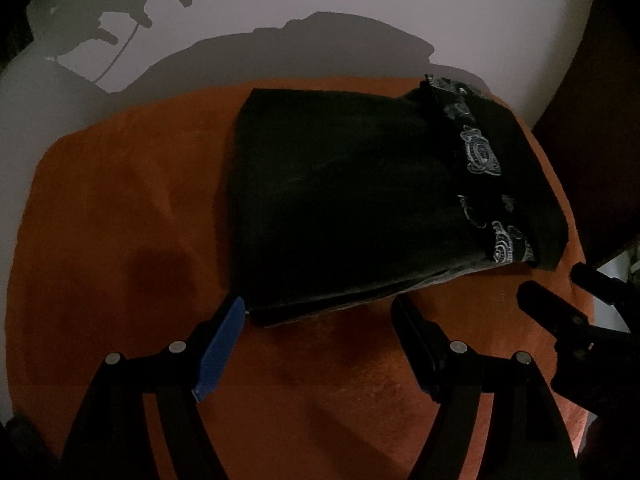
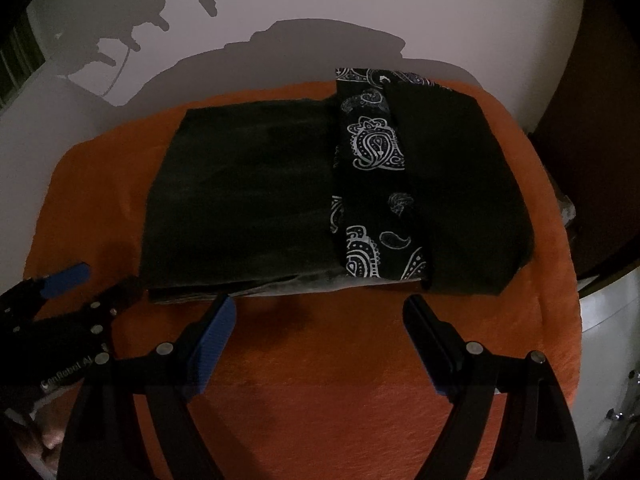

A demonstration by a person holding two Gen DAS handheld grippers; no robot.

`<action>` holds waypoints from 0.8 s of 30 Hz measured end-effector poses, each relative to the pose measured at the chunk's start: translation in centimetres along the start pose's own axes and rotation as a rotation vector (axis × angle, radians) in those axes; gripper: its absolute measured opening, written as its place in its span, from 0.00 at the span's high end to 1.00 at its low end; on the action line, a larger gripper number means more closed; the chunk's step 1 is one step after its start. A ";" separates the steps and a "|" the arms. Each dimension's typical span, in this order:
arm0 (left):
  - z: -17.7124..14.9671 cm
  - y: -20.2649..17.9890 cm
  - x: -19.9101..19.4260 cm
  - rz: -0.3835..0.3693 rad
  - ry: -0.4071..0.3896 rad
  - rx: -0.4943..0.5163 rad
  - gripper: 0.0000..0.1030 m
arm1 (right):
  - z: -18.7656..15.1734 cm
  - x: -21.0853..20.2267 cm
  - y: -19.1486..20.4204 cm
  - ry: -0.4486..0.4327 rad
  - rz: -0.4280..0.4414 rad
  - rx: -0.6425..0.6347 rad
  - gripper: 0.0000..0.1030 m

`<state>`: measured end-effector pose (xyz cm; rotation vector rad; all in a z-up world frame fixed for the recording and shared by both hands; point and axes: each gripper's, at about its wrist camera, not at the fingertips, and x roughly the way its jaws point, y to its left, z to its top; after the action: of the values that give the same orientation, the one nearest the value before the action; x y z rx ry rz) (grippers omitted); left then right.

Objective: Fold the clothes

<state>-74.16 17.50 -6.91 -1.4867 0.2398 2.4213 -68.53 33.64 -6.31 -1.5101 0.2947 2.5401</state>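
Orange blanket (image 2: 320, 360) under folded black paisley garment (image 2: 280, 200).
Both my grippers, left (image 1: 320, 312) and right (image 2: 320, 312), hover with jaws apart, empty, at its near edge.

A folded black paisley-patterned cloth (image 2: 320, 196) is lying on an orange fuzzy blanket (image 2: 320, 380); the right gripper (image 2: 320, 304) is hovering wide apart just before its near edge.

Setting: dim indoor room, most likely a home. Evidence: plain pale wall (image 2: 360, 8) close behind; orange fleece cover (image 2: 320, 400) spread over a raised surface; dark wooden furniture (image 1: 592, 128) at the right edge. Single hard light source, sharp shadows on wall.
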 end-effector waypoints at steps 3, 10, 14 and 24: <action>-0.6 -0.2 -0.3 0.002 -0.008 0.007 0.26 | -0.2 -0.2 0.2 -0.007 0.001 -0.002 0.17; -1.0 0.1 -0.6 -0.043 -0.002 -0.036 0.26 | -0.7 -0.3 0.6 -0.006 -0.005 -0.031 0.17; -1.2 -0.2 -1.2 -0.026 -0.018 -0.019 0.26 | -0.9 -0.6 0.6 -0.013 -0.005 -0.036 0.17; -1.6 -0.2 -1.1 -0.042 -0.019 -0.026 0.26 | -1.2 -1.0 0.5 -0.016 0.001 -0.025 0.17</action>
<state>-72.25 17.08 -6.63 -1.4637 0.1724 2.4137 -67.20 32.80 -5.90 -1.4974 0.2622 2.5648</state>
